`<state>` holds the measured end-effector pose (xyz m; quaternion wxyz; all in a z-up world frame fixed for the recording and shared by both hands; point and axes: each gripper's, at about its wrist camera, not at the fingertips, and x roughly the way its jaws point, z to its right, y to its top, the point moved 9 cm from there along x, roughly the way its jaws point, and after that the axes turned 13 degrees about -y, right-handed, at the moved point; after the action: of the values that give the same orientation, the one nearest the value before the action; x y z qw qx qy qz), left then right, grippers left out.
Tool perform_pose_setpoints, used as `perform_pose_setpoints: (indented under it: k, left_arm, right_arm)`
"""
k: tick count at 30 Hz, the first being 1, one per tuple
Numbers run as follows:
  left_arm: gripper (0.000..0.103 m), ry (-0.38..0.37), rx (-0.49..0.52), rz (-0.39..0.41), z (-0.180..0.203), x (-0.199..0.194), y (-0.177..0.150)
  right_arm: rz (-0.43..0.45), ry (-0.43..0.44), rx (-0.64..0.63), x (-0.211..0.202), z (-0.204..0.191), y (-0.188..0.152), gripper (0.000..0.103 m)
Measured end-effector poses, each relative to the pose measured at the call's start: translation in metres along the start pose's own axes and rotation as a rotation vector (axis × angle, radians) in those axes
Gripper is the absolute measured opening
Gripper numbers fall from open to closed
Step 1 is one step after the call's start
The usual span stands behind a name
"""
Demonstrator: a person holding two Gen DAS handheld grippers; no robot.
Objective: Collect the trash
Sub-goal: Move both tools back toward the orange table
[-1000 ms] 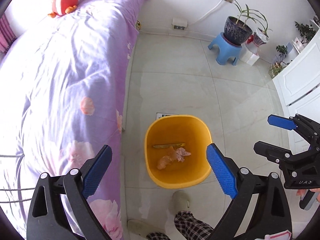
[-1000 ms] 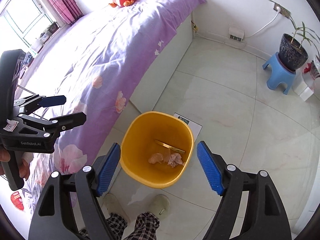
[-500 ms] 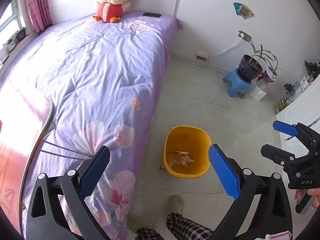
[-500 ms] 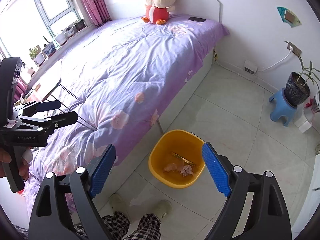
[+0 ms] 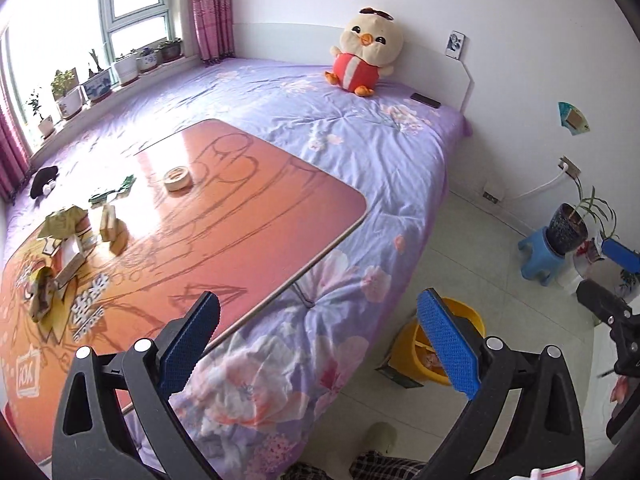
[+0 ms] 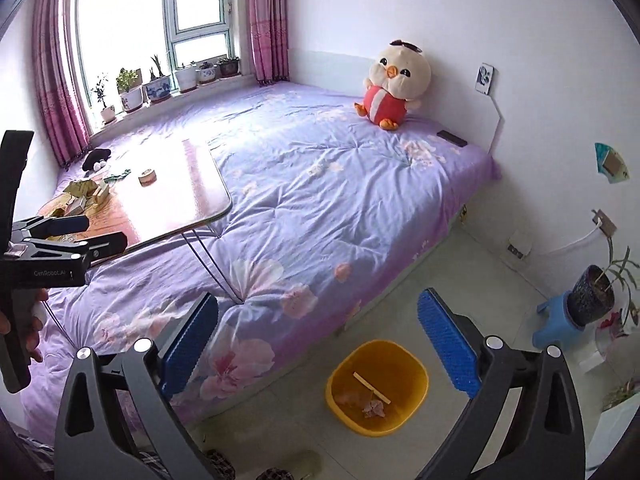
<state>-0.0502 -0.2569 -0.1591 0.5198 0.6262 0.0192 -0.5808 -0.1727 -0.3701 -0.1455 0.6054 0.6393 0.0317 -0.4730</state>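
Observation:
A yellow bin (image 6: 376, 388) stands on the floor beside the bed, with a strip and crumpled scraps inside; it also shows in the left wrist view (image 5: 416, 360), partly behind a finger. Trash lies on the orange folding table (image 5: 224, 232): crumpled wrappers (image 5: 64, 224), a green scrap (image 5: 110, 192), a tape roll (image 5: 177, 178). My left gripper (image 5: 318, 344) is open and empty above the bed edge, near the table's corner. My right gripper (image 6: 318, 344) is open and empty, above the bed edge and the bin.
The table stands on a purple flowered bed (image 6: 320, 184) with a plush chick (image 6: 392, 84) and a phone (image 6: 452, 138) at the headboard. Potted plants line the windowsill (image 6: 160, 84). A blue stool with a plant pot (image 6: 576, 312) stands on the floor at the right.
Both grippers have risen and tilted up from over the bin toward the bed. The table and its trash have come into view. Both stay open.

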Motion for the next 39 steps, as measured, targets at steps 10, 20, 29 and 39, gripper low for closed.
perform_pose_setpoints:
  k: [10,20,29,39]
  left_arm:
    - [0.098,0.22,-0.224,0.061,-0.115,-0.067,-0.028]
    - [0.098,0.35,-0.38,0.069,-0.231,-0.098,-0.058]
    - [0.098,0.349,-0.395,0.017,-0.285,-0.077,-0.057]
    - [0.094,0.349,-0.374,-0.033,-0.317,-0.052,-0.049]
  right_arm:
    - [0.103,0.252,-0.027,-0.022,-0.107,0.053,0.099]
    - [0.065,0.348,-0.135,0.007,-0.212,0.08,0.099]
    - [-0.025,0.351,-0.143,0.056,-0.271,0.091,0.099]
    - [-0.095,0.286,-0.19,0.111,-0.311,0.1,0.099]
